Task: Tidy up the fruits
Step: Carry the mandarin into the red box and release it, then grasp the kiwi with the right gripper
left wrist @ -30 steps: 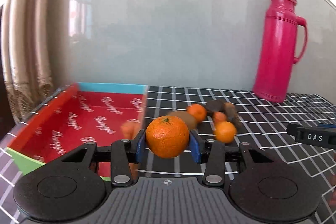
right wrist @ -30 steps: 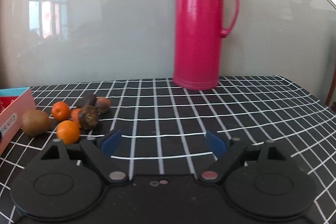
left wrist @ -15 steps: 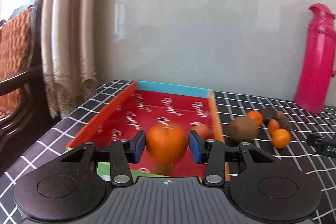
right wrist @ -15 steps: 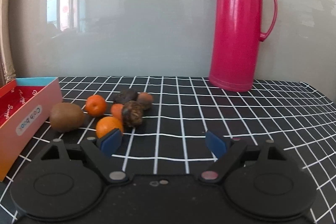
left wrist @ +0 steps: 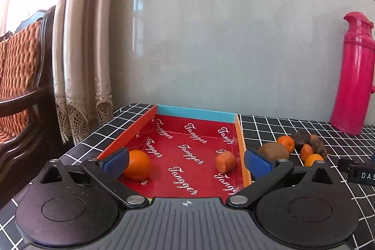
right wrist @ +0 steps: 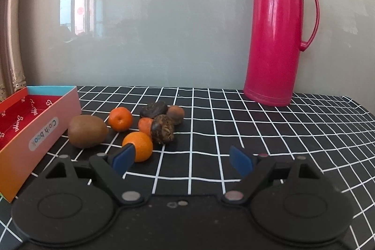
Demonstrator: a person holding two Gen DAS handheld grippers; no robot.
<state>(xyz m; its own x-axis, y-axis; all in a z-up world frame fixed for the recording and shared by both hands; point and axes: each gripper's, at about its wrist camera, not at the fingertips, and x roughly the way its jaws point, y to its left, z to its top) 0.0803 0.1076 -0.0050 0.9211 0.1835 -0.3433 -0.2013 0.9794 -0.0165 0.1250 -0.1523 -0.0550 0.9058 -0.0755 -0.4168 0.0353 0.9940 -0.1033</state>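
My left gripper [left wrist: 186, 159] hovers over the red-lined box [left wrist: 196, 111], its jaws opening wide. A large orange [left wrist: 138, 164] lies free on the box floor just inside the left finger, touched by neither pad. A small orange fruit [left wrist: 225, 161] rests near the box's right wall. Right of the box sit a kiwi [left wrist: 274, 151] and a pile of small fruits. My right gripper [right wrist: 181, 156] stands open and empty above the cloth. Its left finger is just in front of an orange [right wrist: 138, 146], with the kiwi [right wrist: 88, 131], a tangerine [right wrist: 120, 119] and dark fruits [right wrist: 163, 129] behind.
A tall pink flask [right wrist: 279, 34] stands at the back right against the grey wall. The table has a black cloth with a white grid. A curtain [left wrist: 79, 62] and a wooden chair [left wrist: 21, 76] stand beyond the table's left edge. The box's side wall [right wrist: 44, 130] is at left.
My left gripper swung left from beside the fruit pile to over the box and opened; the large orange dropped onto the box floor. The right gripper drew nearer to the pile.
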